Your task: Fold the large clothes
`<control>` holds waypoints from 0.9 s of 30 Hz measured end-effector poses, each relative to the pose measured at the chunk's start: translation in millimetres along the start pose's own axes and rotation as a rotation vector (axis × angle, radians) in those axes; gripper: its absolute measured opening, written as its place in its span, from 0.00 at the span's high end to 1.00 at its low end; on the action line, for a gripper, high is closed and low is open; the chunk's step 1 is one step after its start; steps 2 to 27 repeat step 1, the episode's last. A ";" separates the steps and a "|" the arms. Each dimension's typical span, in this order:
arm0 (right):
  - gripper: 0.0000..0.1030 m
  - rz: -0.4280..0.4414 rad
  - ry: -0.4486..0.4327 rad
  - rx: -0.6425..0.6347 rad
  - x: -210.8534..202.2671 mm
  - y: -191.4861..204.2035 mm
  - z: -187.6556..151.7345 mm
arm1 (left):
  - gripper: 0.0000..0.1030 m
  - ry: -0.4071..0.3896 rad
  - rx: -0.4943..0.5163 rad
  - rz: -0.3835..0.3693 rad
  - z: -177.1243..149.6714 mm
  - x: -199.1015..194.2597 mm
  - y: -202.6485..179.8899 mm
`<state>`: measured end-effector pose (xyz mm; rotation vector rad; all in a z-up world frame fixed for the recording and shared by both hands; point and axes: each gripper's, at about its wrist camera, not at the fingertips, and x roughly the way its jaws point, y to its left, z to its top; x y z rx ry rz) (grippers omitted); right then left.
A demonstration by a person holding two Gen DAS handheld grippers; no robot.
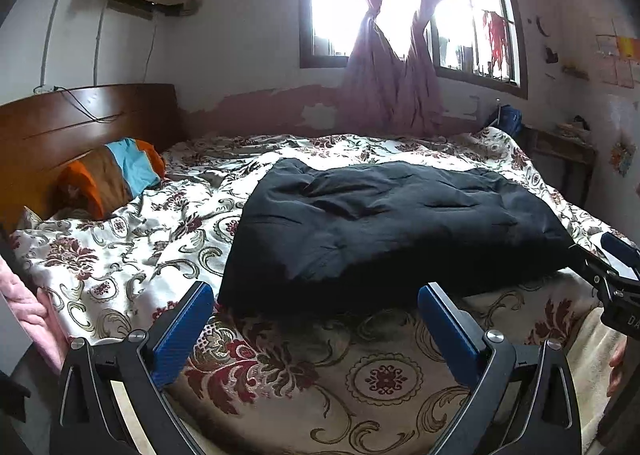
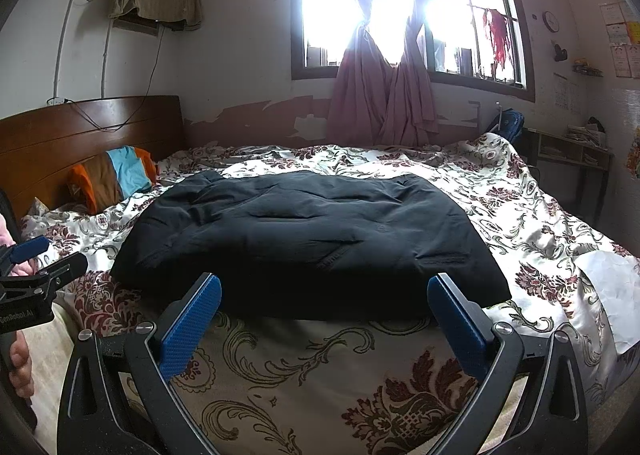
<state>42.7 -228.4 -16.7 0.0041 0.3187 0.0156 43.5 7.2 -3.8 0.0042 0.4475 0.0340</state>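
Both grippers spread wide, empty, at near bed edge.
Left gripper (image 1: 316,319) and right gripper (image 2: 324,311) hover just short of black coat (image 2: 308,239), folded flat mid-quilt (image 2: 540,191).

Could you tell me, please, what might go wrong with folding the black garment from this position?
1. The black padded garment lies on a rumpled floral bedspread; a low grasp might pinch the bedspread too.
2. Both the left hand-held gripper and the right hand-held gripper are open and short of the near hem, so nothing is held yet.
3. The garment looks puffy, so a fold may spring open.
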 end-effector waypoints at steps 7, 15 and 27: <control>0.02 0.000 0.000 0.000 -0.3 1.1 -1.0 | 0.00 -0.006 0.003 0.003 -0.2 -0.9 0.0; 0.02 0.000 0.000 0.000 -0.3 1.1 -1.0 | 0.00 -0.006 0.003 0.003 -0.2 -0.9 0.0; 0.02 0.000 0.000 0.000 -0.3 1.1 -1.0 | 0.00 -0.006 0.003 0.003 -0.2 -0.9 0.0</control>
